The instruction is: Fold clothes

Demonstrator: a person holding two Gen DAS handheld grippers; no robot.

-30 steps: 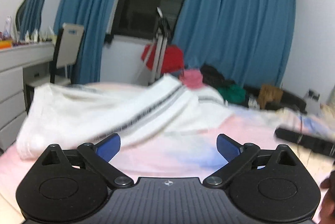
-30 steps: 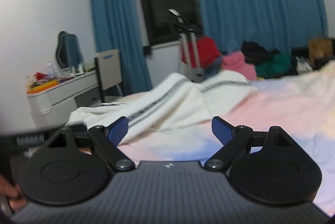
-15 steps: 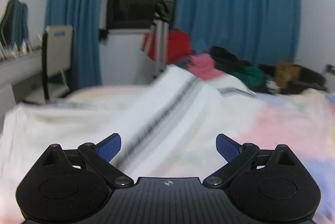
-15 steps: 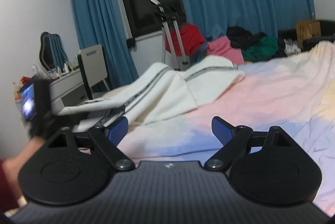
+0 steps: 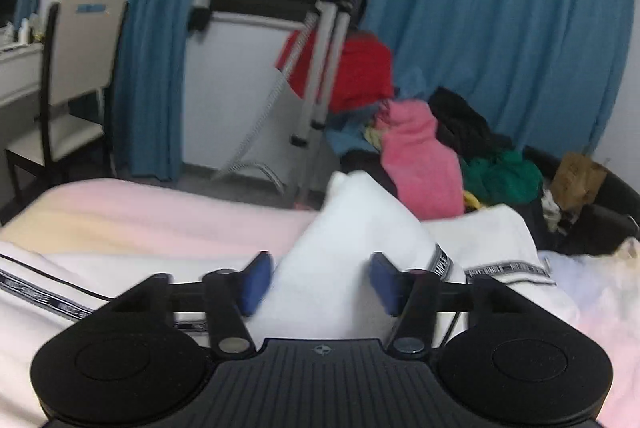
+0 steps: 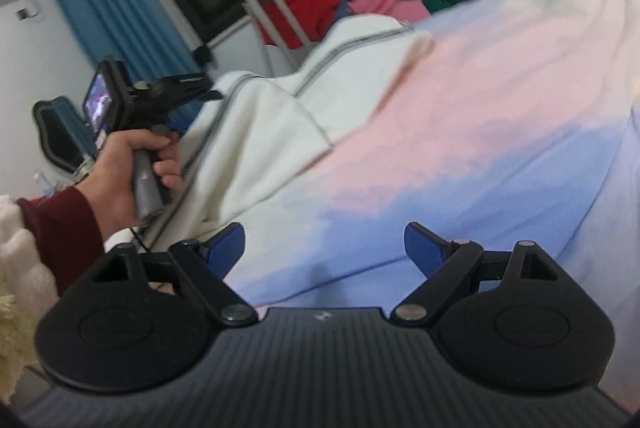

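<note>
the left gripper (image 5: 318, 282) sits low in the centre of its view, its blue pads (image 5: 256, 282) partly apart with a raised fold of the white garment (image 5: 352, 228) standing between them; whether the pads press the cloth cannot be told. the garment, trimmed with dark striped bands, spreads across the pink and blue bedsheet (image 6: 480, 132). in the right wrist view the right gripper (image 6: 325, 248) hovers at the bottom with its fingers wide apart, nothing between them, over the blue part of the sheet. at centre left there, the person's left hand (image 6: 132, 168) grips the other tool's handle beside the garment.
</note>
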